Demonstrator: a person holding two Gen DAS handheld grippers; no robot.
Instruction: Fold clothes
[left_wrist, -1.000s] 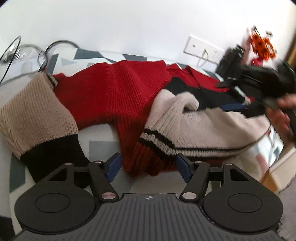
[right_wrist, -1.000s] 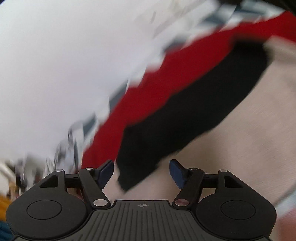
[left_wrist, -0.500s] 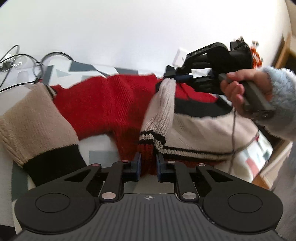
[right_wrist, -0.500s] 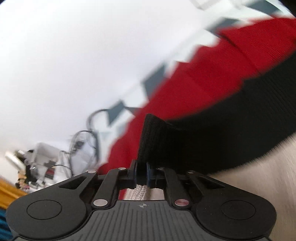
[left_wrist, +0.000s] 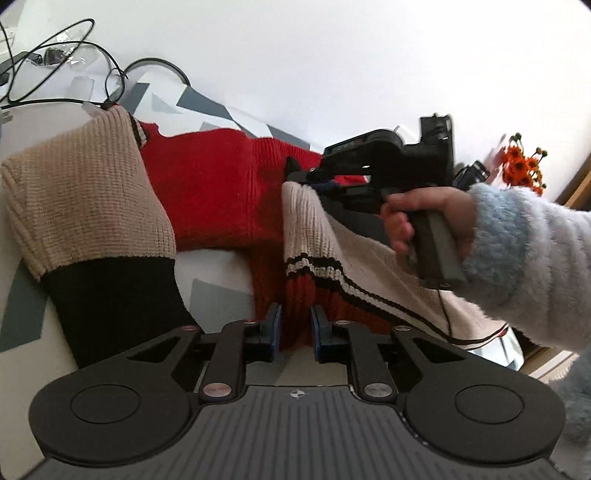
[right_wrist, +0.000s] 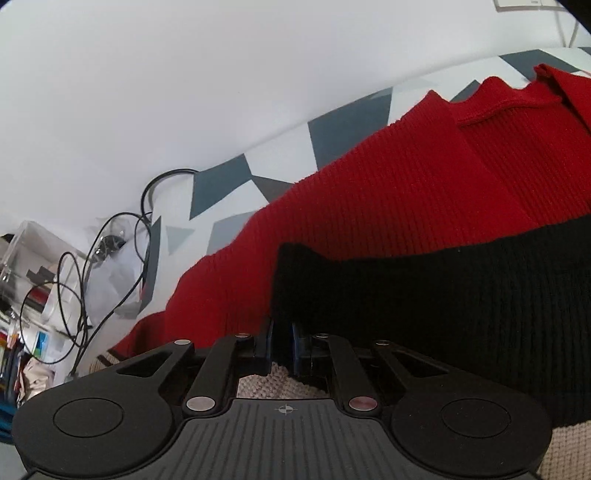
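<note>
Sweater (left_wrist: 221, 195), knitted in red, cream and black, lies across the middle of the left wrist frame on a grey-and-white patterned cloth (left_wrist: 207, 291). Left gripper (left_wrist: 295, 328), at lower centre, is clenched on its red hem. Right gripper (left_wrist: 314, 177), at centre right in a hand (left_wrist: 432, 221), pinches a folded cream-and-black edge. Cables (left_wrist: 59, 62) lie at upper left; orange flowers (left_wrist: 522, 168) stand at far right.
</note>
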